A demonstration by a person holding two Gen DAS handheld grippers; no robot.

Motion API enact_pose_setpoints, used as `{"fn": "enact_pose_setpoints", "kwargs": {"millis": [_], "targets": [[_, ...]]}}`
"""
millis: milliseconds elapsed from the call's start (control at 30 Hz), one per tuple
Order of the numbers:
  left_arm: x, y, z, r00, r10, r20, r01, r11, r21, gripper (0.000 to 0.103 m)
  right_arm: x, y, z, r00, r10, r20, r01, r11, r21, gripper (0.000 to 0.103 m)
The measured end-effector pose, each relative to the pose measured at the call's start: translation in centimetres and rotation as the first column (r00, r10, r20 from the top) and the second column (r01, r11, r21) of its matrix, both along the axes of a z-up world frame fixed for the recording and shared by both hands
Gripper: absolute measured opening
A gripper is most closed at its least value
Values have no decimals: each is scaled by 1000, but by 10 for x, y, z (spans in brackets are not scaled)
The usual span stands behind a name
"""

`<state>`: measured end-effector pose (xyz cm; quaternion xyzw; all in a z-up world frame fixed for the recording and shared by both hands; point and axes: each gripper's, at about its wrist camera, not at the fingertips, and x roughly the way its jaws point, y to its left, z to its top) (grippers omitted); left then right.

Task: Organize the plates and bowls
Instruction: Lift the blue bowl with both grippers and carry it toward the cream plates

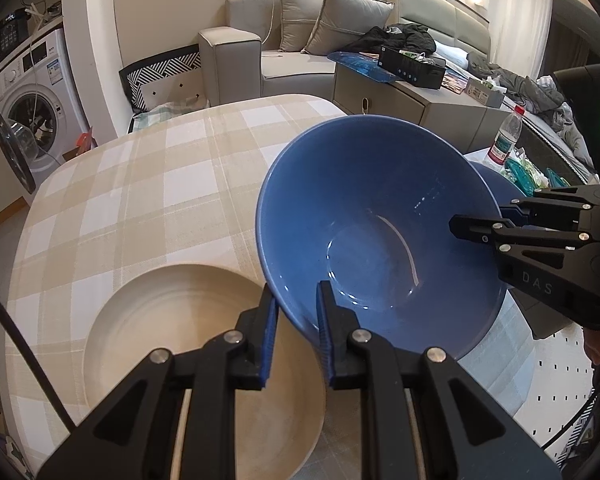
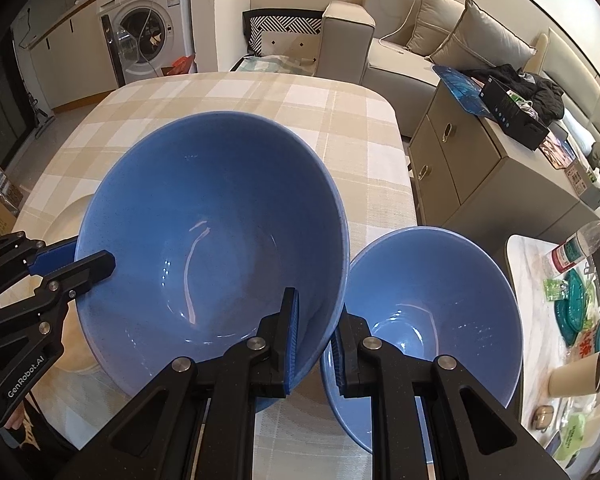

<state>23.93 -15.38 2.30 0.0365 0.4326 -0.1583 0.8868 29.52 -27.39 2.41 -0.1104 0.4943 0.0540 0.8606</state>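
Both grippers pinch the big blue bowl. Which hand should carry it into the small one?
Probably right: the right gripper clamps the large blue bowl's rim beside the smaller blue bowl; the left gripper holds the far rim.

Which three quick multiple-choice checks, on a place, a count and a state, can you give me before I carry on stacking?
1. Where is the beige plate?
A. on the sofa
B. on the checked tablecloth beside the large blue bowl
C. inside the small blue bowl

2. How many blue bowls show?
A. one
B. two
C. four

3. What do the left gripper and right gripper hold?
A. nothing
B. the plate
C. the large bowl's rim

Answers: 1 B, the plate lies on the cloth by the bowl. 2 B, a large and a small one. 3 C, each clamps the rim, on opposite sides.
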Motion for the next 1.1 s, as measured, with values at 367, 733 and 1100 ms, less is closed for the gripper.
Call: {"fn": "enact_pose_setpoints", "kwargs": {"millis": [367,733,1100], "targets": [[-2,-2,0,1000,-7,2,7,1000,12,18,0,5,0,1000,5,6,-4,998,-56,15],[2,-2,-2,1000,-9,-4,9,1000,24,18,2,7,-5,1000,18,-2,-18,996,-89,16],[2,-3,-2,1000,-12,-6,12,999,29,19,2,7,-6,1000,21,-5,-21,995,-93,16]]}}
